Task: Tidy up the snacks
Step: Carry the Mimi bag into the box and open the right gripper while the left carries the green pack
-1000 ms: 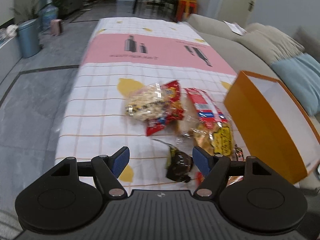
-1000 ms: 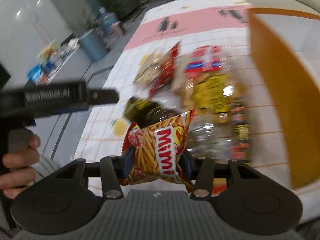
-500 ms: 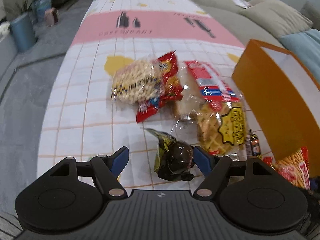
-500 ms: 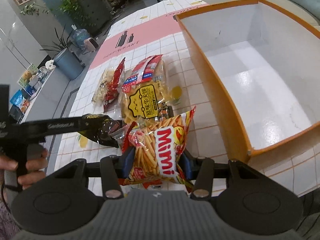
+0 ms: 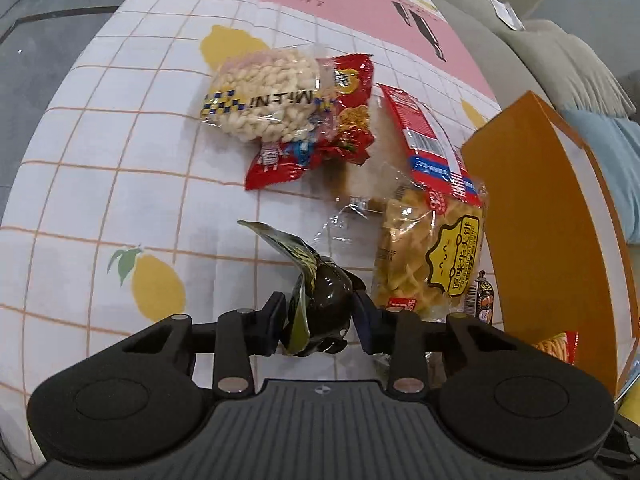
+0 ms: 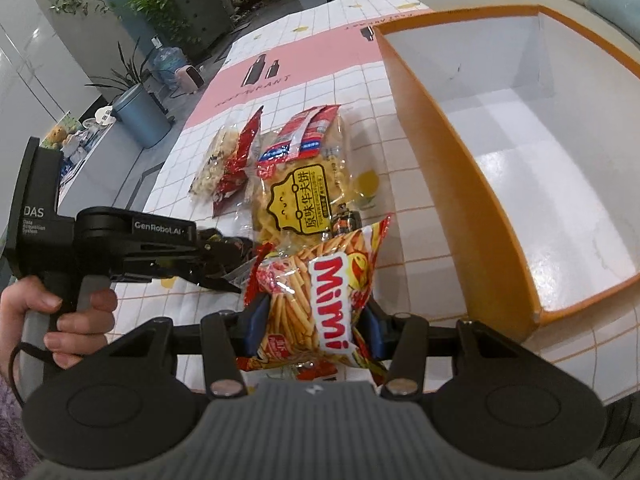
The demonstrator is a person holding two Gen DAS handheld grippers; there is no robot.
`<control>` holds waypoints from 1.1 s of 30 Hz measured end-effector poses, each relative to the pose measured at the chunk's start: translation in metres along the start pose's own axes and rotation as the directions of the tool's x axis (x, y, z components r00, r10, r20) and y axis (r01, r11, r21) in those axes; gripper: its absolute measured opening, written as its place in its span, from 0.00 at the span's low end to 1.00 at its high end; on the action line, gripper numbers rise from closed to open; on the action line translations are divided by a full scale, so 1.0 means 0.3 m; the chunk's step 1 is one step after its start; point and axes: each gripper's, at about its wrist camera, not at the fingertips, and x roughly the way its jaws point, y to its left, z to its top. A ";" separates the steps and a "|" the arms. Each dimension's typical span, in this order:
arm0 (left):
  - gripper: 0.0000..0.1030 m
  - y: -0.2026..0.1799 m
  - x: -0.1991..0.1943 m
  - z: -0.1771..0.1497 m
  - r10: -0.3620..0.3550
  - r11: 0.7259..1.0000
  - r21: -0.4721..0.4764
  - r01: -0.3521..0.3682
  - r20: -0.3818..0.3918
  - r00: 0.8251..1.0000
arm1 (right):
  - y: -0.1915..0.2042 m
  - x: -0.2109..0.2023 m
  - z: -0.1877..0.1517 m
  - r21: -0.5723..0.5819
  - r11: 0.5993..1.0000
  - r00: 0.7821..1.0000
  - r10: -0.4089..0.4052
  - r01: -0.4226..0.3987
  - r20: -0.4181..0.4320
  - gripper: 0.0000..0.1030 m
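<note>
A small dark snack packet [image 5: 326, 300] lies on the checked tablecloth [image 5: 120, 184]. My left gripper [image 5: 320, 320] has its jaws closing on it, and both pads touch its sides. In the right wrist view, the left gripper [image 6: 218, 254] is held by a hand low over the table. My right gripper [image 6: 312, 320] is shut on a "Mimi" bag of sticks [image 6: 320, 280], held above the table beside the near corner of the orange box [image 6: 440, 168]. The box's white inside shows nothing in it. A corner of the Mimi bag [image 5: 560, 346] shows by the orange box [image 5: 532, 200].
A yellow waffle bag [image 5: 432, 256] lies next to the box, with a red-topped clear pack [image 5: 420, 132] behind it. Farther left are a peanut bag [image 5: 260, 100] and a red bag [image 5: 340, 132]. A sofa [image 5: 560, 52] runs behind the box. A blue bin [image 6: 142, 120] stands on the floor.
My left gripper dropped toward the dark packet and its wide jaws narrowed onto it. My right gripper carried the Mimi bag from over the snack pile to the box's near corner.
</note>
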 end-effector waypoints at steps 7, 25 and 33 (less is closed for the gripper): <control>0.36 0.013 -0.093 -0.025 0.008 1.000 0.020 -0.009 0.047 0.999 | 0.020 -0.033 0.008 -0.037 0.999 0.998 0.024 -0.022 0.059 0.46; 0.36 -0.015 -0.334 -0.052 -0.046 0.999 0.004 0.047 0.256 0.965 | 0.008 -0.173 0.052 -0.020 0.996 0.972 0.092 -0.090 0.215 0.46; 0.36 -0.141 -0.408 -0.050 -0.134 0.991 0.051 0.124 0.325 0.936 | -0.145 -0.305 0.135 0.108 0.994 0.926 -0.061 0.022 0.372 0.46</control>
